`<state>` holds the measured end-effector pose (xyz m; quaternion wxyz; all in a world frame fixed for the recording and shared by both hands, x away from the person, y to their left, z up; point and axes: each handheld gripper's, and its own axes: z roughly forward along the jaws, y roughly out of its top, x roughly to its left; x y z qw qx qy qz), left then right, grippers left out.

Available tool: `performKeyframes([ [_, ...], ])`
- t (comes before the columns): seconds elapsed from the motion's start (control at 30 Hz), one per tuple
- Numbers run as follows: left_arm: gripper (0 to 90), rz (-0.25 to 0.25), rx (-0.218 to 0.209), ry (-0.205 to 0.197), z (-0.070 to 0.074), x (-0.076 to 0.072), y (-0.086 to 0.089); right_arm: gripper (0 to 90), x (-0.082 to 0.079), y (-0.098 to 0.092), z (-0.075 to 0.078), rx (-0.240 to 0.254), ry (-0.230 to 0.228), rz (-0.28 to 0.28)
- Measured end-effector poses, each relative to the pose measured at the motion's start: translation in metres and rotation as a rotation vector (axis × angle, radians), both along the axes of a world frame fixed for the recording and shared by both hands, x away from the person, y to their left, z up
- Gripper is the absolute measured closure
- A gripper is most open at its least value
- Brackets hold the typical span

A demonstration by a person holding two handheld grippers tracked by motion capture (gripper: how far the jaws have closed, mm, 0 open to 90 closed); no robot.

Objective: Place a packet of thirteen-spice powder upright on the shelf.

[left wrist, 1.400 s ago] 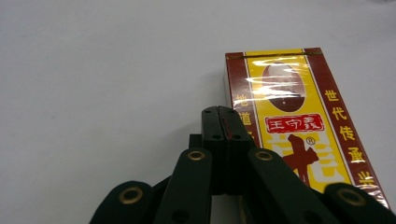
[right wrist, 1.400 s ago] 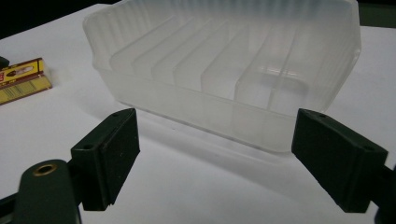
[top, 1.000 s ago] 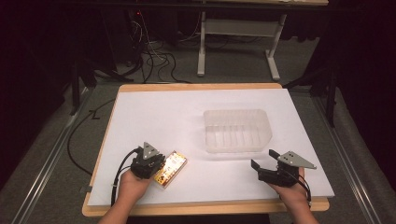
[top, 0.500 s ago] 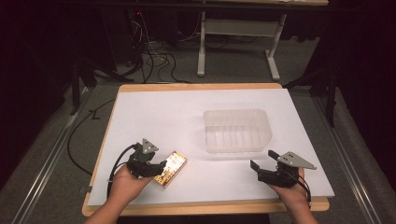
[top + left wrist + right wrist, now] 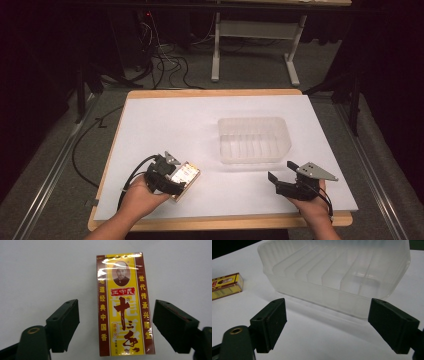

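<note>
The yellow-and-maroon spice box (image 5: pixel 123 306) lies flat on the white sheet (image 5: pixel 165 125), face up, its long axis running straight away from my left claw (image 5: pixel 116 325). In the high view the box (image 5: pixel 184 176) sits at about seven o'clock on the table, just at the tip of that claw (image 5: pixel 167 176). My left jaws have just been opening: they now stand wide, one pad on each long side of the box, with clear white showing between each pad and the cardboard. So nothing presses on it; it rests on the sheet by its own weight. I judge it was laid flat like this so that it stays put once let go and can be taken again by its narrow sides.

Out from there, at about two o'clock from the box and well apart from it, stands the clear ribbed plastic tub (image 5: pixel 254 140), open side up, near the middle of the table. My right claw (image 5: pixel 327 325) points at its near wall, jaws wide with nothing between them, hovering at about five o'clock on the table (image 5: pixel 289 186). From there I also catch the box's end (image 5: pixel 227 286) at ten o'clock. That hand looks parked ready to steady or take the tub.
</note>
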<state>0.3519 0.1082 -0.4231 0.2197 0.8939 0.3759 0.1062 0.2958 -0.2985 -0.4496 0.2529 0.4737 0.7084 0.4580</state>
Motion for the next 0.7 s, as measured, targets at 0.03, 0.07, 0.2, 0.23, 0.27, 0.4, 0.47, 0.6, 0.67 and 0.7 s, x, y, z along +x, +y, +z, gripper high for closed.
performKeyframes([
  [0.03,18.5,-0.004,0.018,0.007,-0.001,0.000,-0.002,15.6,0.000,0.000,0.000,0.000,0.001,-0.001],
  [0.07,16.9,-0.011,0.032,0.009,-0.002,0.000,-0.005,15.6,0.000,0.000,0.000,-0.001,0.000,0.001],
  [0.2,15.3,-0.031,0.061,0.020,-0.004,0.001,-0.013,15.7,0.000,0.000,0.000,-0.002,-0.001,0.003],
  [0.23,15.3,-0.037,0.069,0.022,-0.004,0.001,-0.014,15.7,0.000,0.000,0.000,-0.002,-0.001,0.003],
  [0.27,15.4,-0.038,0.071,0.029,-0.005,0.002,-0.016,15.7,0.000,0.000,0.000,-0.002,-0.001,0.002],
  [0.4,15.1,-0.039,0.102,0.064,-0.007,0.008,-0.020,15.7,0.001,0.000,0.000,-0.004,-0.003,0.008],
  [0.47,15.1,-0.041,0.115,0.079,-0.008,0.011,-0.021,15.7,0.001,0.000,0.000,-0.005,-0.002,0.011],
  [0.6,15.2,-0.044,0.124,0.132,-0.012,0.018,-0.022,15.7,0.001,0.000,0.000,-0.006,-0.001,0.012],
  [0.67,15.7,-0.043,0.129,0.153,-0.014,0.021,-0.022,15.7,0.001,0.000,0.000,-0.006,-0.001,0.013],
  [0.7,16.3,-0.043,0.129,0.153,-0.014,0.021,-0.022,15.7,0.001,0.000,0.000,-0.006,-0.001,0.013],
])
